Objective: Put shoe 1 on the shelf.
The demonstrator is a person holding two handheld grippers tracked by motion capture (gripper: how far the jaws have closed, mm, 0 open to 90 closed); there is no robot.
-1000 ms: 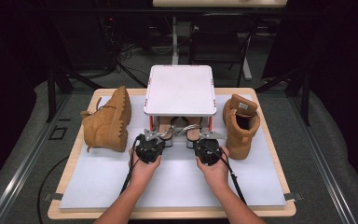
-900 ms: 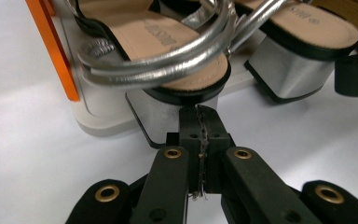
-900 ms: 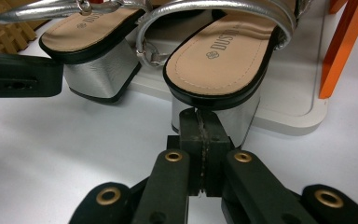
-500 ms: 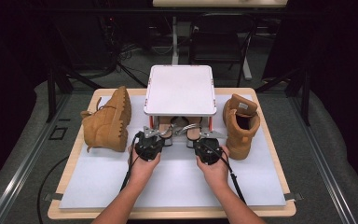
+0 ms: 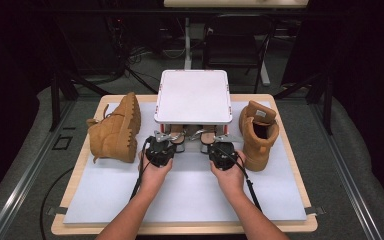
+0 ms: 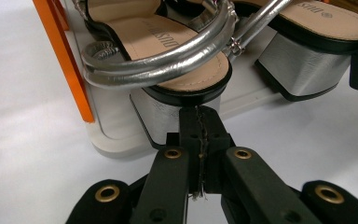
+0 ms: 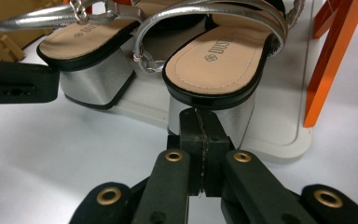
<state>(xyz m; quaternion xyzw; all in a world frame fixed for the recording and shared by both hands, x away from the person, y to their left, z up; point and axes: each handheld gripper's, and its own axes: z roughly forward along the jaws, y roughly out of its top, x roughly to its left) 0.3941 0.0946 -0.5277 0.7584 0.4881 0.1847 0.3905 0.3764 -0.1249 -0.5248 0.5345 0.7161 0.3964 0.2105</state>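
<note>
Silver block-heeled sandals sit on the lower tray of a small white rack mid-desk, one before each hand. My left hand-held gripper and right hand-held gripper are both closed, empty, tips at the left sandal and right sandal heels. I judge this the approach; next, open the jaws around a heel.

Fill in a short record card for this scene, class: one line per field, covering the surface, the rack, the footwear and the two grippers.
Surface: white mat on a wooden table
Rack: white two-level shelf with orange posts
Lower level: pair of silver block-heel sandals, left sandal, right sandal
Beside rack: tan boot on its side; tan boot upright
Left gripper: jaws shut, tips at the left sandal's heel
Right gripper: jaws shut, tips at the right sandal's heel
</note>
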